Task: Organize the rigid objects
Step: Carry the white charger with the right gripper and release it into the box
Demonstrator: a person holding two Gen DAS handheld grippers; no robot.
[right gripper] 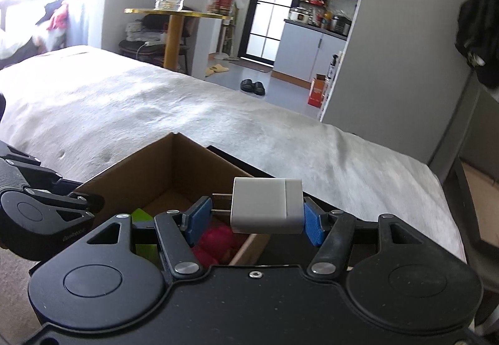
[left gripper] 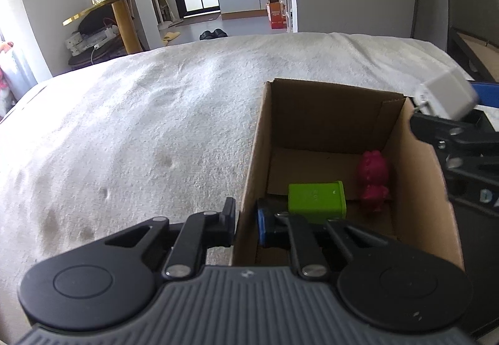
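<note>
Jaws astride white charger (right gripper: pixel 266 206)

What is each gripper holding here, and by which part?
The left gripper clamps the cardboard box by its near side wall. The right gripper holds the white charger end to end, prongs at one pad.

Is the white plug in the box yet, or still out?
Still out. The white plug sits between the right gripper fingers, above the cardboard box edge.
</note>
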